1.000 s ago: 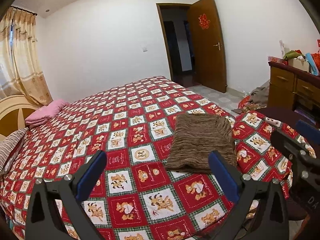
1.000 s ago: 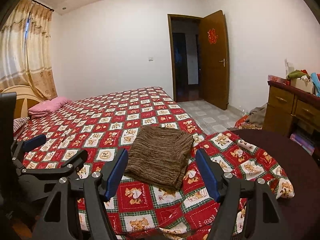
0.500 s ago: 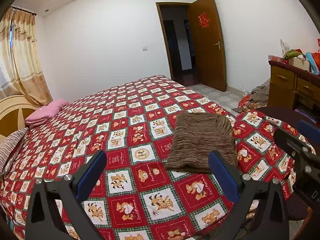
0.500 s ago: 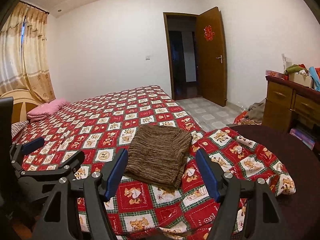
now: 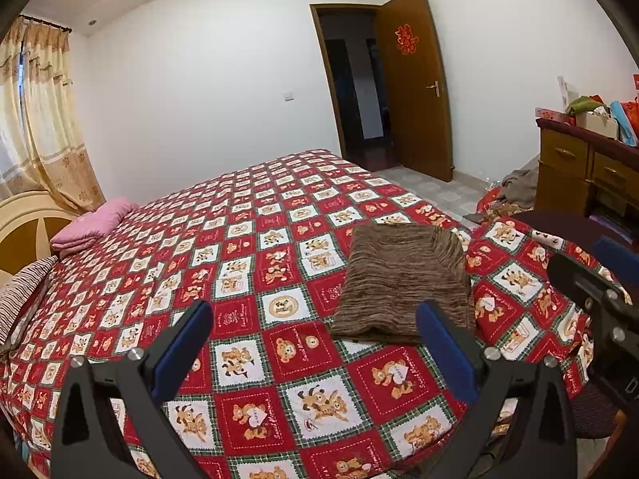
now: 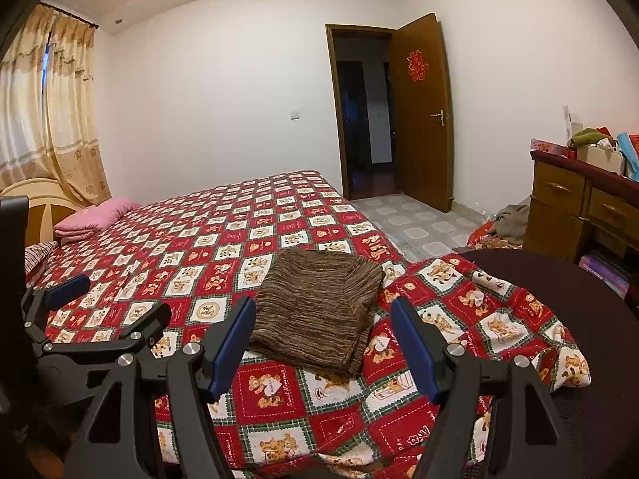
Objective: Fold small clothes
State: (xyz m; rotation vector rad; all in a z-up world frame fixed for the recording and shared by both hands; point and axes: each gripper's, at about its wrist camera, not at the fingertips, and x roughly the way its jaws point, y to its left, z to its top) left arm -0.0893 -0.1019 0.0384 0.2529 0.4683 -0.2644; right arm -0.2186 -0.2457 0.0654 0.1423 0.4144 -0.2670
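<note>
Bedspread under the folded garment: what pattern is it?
The bedspread is red and white checks with cartoon bear prints, green plaid borders. Clearest in the left wrist view.

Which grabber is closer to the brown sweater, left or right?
Probably the right gripper: the folded brown sweater lies straight ahead between its open fingers. From the left gripper, it sits off toward its right finger.

bedspread (image 5: 247, 239): red and white checks, bear prints, green plaid borders | folded knit garment (image 5: 403, 275): brown, fine streaks | pillow (image 5: 94, 223): pink | curtain (image 6: 52, 119): cream-gold, patterned | door (image 6: 423, 111): brown, red emblem | gripper pads (image 6: 233, 343): blue
</note>
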